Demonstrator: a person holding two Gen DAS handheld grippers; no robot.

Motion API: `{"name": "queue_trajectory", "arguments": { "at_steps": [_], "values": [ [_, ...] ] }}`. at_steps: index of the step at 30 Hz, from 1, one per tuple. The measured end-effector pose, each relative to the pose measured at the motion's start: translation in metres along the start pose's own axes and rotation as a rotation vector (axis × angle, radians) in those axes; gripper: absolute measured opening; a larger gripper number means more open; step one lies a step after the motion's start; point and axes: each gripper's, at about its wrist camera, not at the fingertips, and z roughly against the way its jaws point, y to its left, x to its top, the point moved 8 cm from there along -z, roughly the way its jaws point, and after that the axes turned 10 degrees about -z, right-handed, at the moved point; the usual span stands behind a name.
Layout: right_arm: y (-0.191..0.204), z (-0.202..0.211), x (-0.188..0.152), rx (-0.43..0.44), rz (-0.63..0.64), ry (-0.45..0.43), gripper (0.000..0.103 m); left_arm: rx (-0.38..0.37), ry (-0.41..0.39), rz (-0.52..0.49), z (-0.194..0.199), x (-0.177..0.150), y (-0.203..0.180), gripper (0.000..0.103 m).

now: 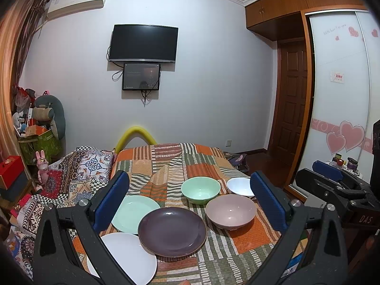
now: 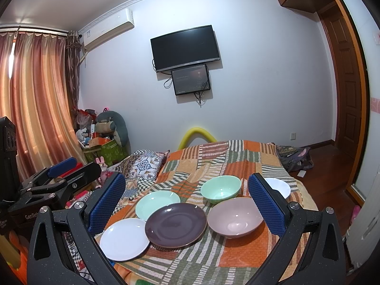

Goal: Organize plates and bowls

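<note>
Left gripper (image 1: 190,204) and right gripper (image 2: 187,204) both hover wide open, empty, above dishes. Purple plate (image 1: 172,231) sits centre, overlapping green plate (image 1: 135,211) and white plate (image 1: 128,258). 3 bowls behind: pink bowl (image 1: 230,211), green bowl (image 1: 201,190), white bowl (image 1: 239,186). All on patchwork blanket (image 1: 166,163), bedroom, wall TV (image 1: 143,43).

Lighting: even indoor light, moderately bright; warm glow through curtains (image 2: 35,99) at left. Glare: small highlights in the pink bowl (image 2: 235,217) and purple plate (image 2: 175,224). Shadows soft. Focus sharp centrally; strong fisheye bending, dark vignette at corners.
</note>
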Motion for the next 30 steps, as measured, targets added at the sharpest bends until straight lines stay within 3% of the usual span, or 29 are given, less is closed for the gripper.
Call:
{"name": "queue_trajectory", "arguments": {
  "at_steps": [22,30],
  "values": [
    [0.002,-0.002,-0.003,-0.003,-0.002,0.010,0.103,-0.003,0.009,0.008,-0.004,-0.004,0.005,0.103],
    [-0.007,-0.020,-0.016,-0.031,-0.005,0.049,0.103,-0.019,0.085,0.005,-0.028,-0.032,0.011,0.103]
  ]
}}
